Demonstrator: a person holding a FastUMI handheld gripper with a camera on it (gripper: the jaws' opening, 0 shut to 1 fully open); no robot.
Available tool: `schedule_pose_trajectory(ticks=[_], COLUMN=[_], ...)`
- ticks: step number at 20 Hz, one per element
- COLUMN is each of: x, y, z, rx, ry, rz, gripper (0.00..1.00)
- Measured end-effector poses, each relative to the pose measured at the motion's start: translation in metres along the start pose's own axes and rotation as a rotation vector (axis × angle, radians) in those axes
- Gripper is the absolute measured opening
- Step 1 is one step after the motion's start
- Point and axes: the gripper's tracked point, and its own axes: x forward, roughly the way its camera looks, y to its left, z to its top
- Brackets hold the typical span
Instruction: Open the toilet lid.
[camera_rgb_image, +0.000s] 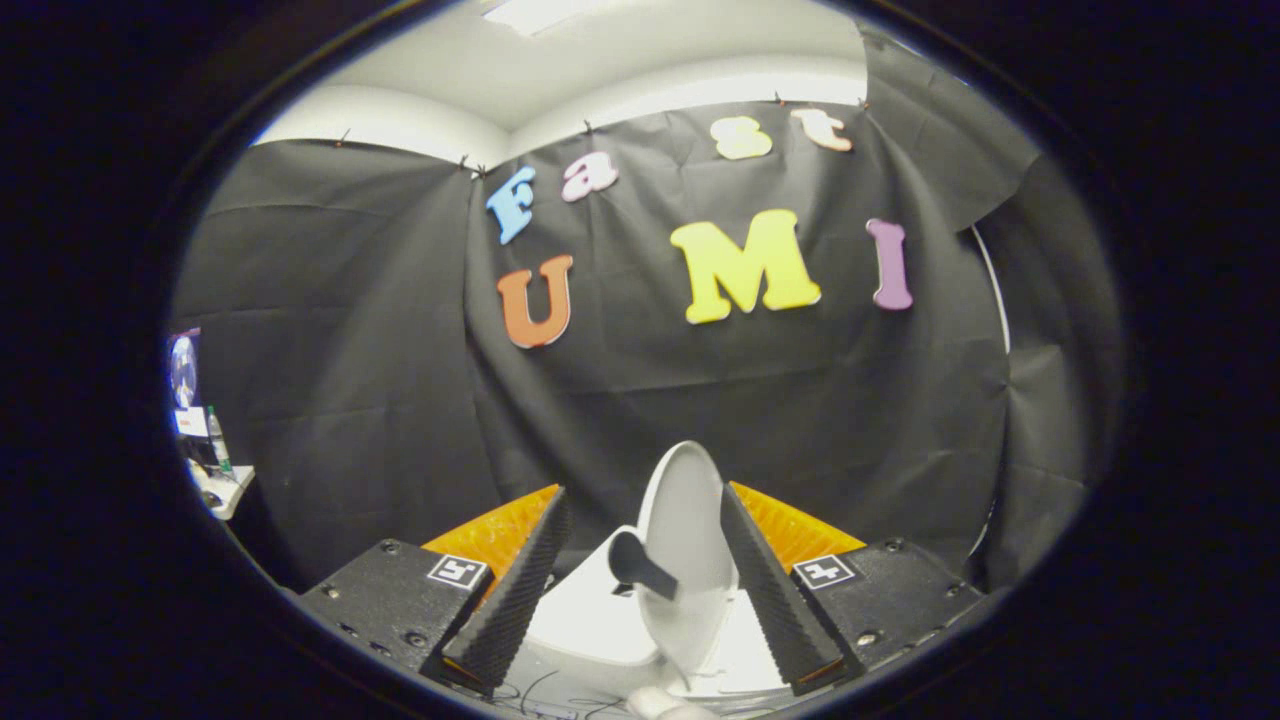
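A small white toilet (585, 625) sits low between my fingers. Its white lid (690, 520) stands raised, almost upright and seen nearly edge-on, and rises a little past the fingertips. A grey tab (640, 568) sticks out from the lid's near face toward the left finger. My gripper (641, 492) is open, with one finger on each side of the lid. The lid is closer to the right finger (770, 590); whether they touch I cannot tell. The left finger (515, 590) is apart from the lid.
The black cloth wall (350, 380) hangs close behind the toilet and wraps around both sides. Far off to the left, a white ledge (228, 490) carries a bottle (216, 440) and small items. Thin dark cables (540, 690) lie on the surface below the toilet.
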Motion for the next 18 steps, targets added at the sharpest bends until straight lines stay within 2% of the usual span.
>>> schedule_pose_trajectory(ticks=[3,10,14,18], x=[-0.036,-0.104,-0.129,-0.146], y=[-0.06,-0.186,-0.224,-0.246], z=[-0.002,-0.074,-0.102,-0.12], rx=[0.026,0.025,0.073,0.013], ry=[-0.093,0.018,0.041,0.064], rz=[-0.081,-0.287,-0.341,-0.408], gripper=[0.96,0.97,0.97,0.97])
